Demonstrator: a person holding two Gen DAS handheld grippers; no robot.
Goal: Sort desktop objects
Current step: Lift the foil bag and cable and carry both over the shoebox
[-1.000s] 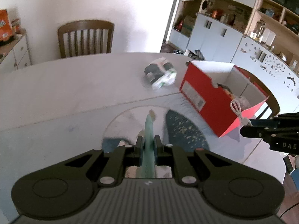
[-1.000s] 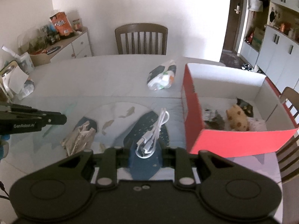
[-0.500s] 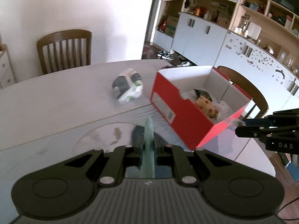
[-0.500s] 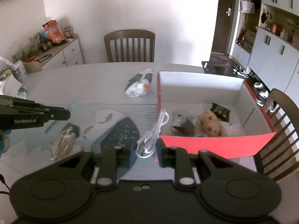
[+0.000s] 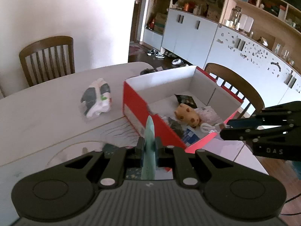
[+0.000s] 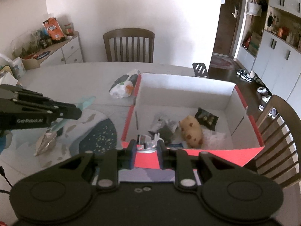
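The surface [image 5: 47, 116] is mostly bare to the left of the red box [image 6: 188, 157], whose open top leaves room along its far white wall. A plastic bag [image 5: 96, 98] lies just beside the box's far left corner. The left gripper [image 5: 149, 146] has its jaws clamped on a thin teal strip [image 5: 150, 131], its long axis pointing away toward the box's near wall. The right gripper [image 6: 146, 147] pinches a white cable [image 5: 207, 127] over the box's near rim.

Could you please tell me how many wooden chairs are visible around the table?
2: one chair at the table's far side against the wall, another chair beside the red box on the right. Others may be hidden.
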